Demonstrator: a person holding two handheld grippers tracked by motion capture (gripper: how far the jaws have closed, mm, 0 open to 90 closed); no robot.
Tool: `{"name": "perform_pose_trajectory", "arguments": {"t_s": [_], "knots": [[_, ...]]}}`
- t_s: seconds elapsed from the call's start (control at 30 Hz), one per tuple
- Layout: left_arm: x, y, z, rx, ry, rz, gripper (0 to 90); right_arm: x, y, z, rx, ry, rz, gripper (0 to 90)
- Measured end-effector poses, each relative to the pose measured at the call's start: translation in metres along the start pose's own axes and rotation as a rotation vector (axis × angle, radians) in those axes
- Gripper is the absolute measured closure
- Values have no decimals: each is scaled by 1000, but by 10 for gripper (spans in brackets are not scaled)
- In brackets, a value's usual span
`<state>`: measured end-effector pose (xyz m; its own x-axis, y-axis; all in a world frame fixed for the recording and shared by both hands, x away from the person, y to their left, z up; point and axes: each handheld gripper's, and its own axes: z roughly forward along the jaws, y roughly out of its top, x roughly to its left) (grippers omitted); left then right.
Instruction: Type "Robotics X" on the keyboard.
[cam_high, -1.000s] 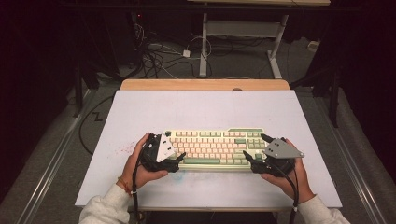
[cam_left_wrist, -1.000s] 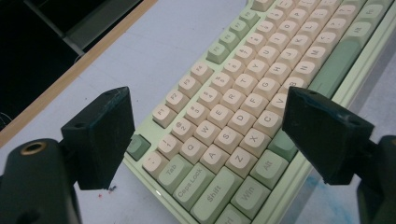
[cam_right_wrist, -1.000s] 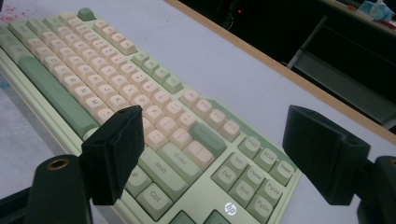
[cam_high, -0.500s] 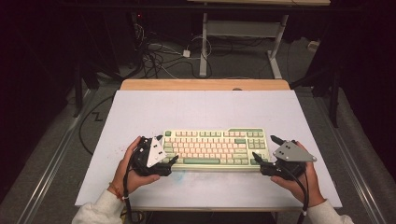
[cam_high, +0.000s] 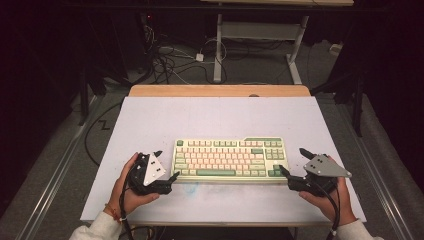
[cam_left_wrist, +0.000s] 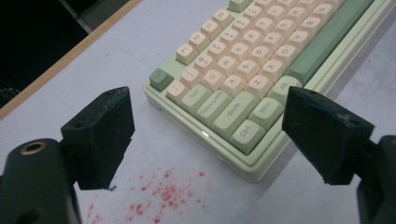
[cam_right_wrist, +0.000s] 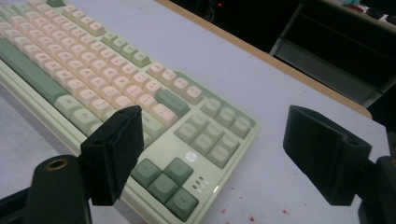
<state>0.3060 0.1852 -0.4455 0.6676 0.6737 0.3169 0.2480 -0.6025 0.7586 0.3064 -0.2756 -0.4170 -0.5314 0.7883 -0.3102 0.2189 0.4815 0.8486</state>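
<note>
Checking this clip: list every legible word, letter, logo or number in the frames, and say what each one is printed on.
"Tab", "Caps Lock", "Shift", "Ctrl", "Win", "Alt": green modifier keys at the keyboard left end, left gripper view.
"Q", "W", "E", "R", "T", "Z": its pink letter keys; number-row legends are blurred.
Round logo above the arrow keys, right gripper view: too blurred to read.
High view: all keycaps too small.

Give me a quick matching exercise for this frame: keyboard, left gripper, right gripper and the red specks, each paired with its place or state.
Things:
1. keyboard
2. left gripper
3. right gripper
4. red specks

Places or states:
A. open, just off the keyboard's Ctrl corner
B. scattered on the white table top
C. lying flat, held by nothing
D. open, by the arrow-key end

Pairs: 1-C, 2-A, 3-D, 4-B
</note>
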Motion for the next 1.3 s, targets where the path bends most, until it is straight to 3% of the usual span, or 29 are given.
{"name": "perform_pose_trajectory", "arguments": {"t_s": [0.3, 0.77, 1.3], "knots": [[4, -15, -4, 28, 13, -16, 160, -4, -11, -2, 22, -9, 16, 202], [6, -35, -5, 82, -8, -49, 160, -13, -37, -12, 47, -40, 53, 188], [5, -53, -10, 103, -10, -84, 160, -10, -63, -18, 91, -67, 92, 162]]}}
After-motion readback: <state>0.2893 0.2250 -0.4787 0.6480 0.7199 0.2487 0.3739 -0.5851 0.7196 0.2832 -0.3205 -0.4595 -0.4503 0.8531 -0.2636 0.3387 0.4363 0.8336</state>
